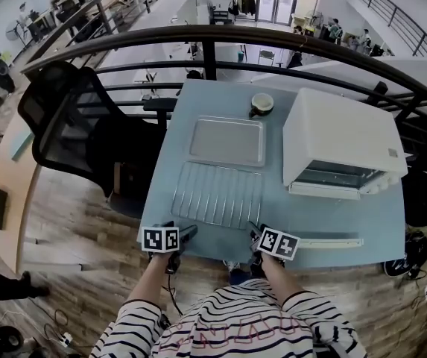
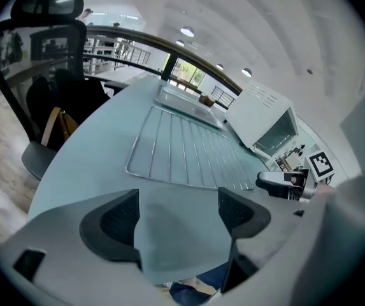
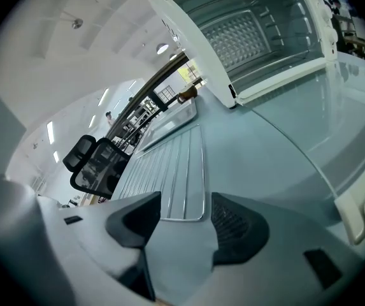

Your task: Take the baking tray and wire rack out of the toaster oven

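The wire rack point(image 1: 218, 194) lies flat on the pale blue table point(image 1: 198, 99), its near edge just ahead of both grippers. Beyond it rests the baking tray point(image 1: 226, 140), also flat on the table. The white toaster oven point(image 1: 340, 136) stands to the right with its cavity point(image 3: 252, 37) empty. My left gripper point(image 1: 189, 232) is open, nothing between its pads, short of the rack's point(image 2: 188, 148) near left corner. My right gripper point(image 1: 252, 230) is open too, with the rack's point(image 3: 169, 171) near right corner just past its fingertips and untouched. The tray point(image 2: 182, 101) point(image 3: 172, 123) shows behind the rack in both gripper views.
The oven's glass door point(image 3: 316, 126) lies open and flat toward me, its white handle point(image 1: 331, 242) near the table's front edge. A cup point(image 1: 261, 103) stands at the back behind the tray. A black office chair point(image 1: 71, 125) is left of the table; a railing point(image 1: 209, 51) runs behind.
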`<action>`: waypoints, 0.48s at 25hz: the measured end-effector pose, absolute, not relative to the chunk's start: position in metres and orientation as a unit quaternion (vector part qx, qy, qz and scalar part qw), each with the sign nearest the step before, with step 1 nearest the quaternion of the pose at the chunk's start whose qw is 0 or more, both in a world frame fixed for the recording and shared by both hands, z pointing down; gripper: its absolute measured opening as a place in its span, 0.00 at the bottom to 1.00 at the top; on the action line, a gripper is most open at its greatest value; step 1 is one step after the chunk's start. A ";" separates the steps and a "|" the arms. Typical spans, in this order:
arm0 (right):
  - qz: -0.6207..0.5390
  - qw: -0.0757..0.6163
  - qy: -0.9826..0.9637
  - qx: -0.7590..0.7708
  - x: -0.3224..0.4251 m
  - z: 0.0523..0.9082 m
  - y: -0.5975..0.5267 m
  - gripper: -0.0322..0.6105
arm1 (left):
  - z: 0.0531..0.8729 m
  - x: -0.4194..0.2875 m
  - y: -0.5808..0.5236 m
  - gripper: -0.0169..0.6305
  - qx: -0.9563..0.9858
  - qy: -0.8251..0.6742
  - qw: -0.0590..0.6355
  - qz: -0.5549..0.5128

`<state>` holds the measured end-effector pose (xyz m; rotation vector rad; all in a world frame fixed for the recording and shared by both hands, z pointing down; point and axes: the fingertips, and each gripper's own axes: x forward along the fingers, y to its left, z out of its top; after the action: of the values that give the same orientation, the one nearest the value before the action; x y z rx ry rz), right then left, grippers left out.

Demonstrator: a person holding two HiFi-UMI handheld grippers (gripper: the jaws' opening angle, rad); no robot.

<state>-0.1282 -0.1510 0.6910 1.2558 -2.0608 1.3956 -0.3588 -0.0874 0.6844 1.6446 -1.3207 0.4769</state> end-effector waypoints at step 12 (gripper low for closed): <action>0.387 0.096 -0.792 0.462 -0.119 0.627 -0.147 0.27 | 0.618 -0.354 -0.082 0.59 0.702 -0.619 0.327 0.131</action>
<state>-0.1188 -0.1473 0.6272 1.3677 -2.3473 1.1457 -0.3543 -0.0822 0.6182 1.8391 -1.6217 0.3437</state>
